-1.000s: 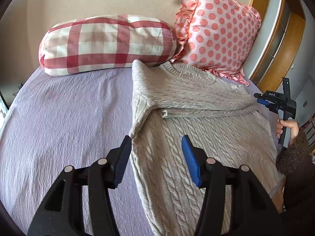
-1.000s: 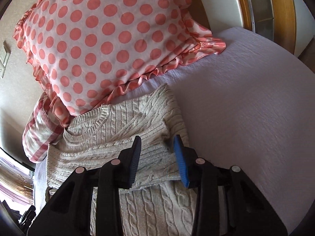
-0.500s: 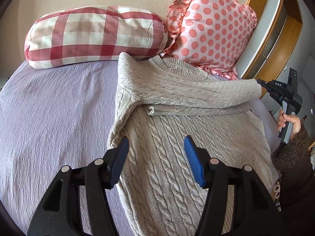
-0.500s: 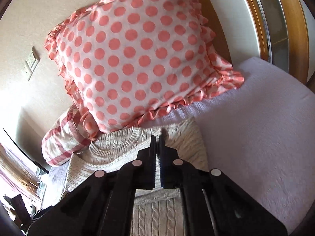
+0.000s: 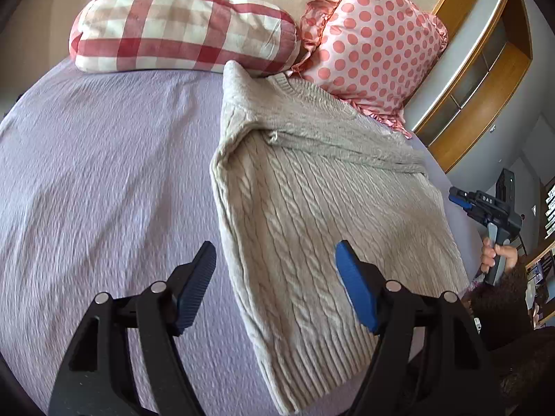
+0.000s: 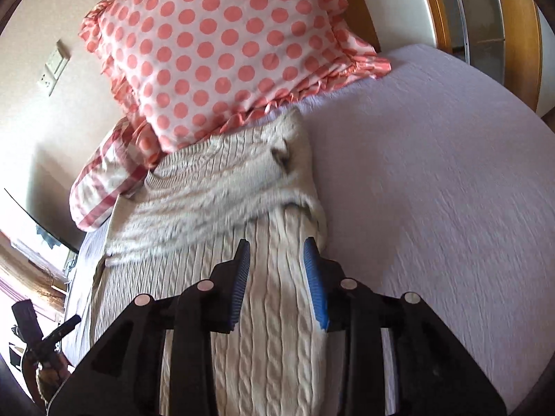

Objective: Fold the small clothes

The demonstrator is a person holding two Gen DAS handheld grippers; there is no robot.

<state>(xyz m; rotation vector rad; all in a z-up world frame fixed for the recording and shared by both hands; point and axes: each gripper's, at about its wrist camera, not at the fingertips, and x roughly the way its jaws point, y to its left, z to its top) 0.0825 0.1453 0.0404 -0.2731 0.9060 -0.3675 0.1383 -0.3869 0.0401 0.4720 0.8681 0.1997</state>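
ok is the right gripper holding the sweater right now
No, the right gripper hangs open above the sweater with nothing between its fingers.

A bedroom: bed [image 5: 104, 180] with pillows [image 5: 184, 31].

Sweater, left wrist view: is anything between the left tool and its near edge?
Nothing visible. The left tool hangs open over the sweater, with only bare bedspread beside that edge. The pillows lie beyond the collar.
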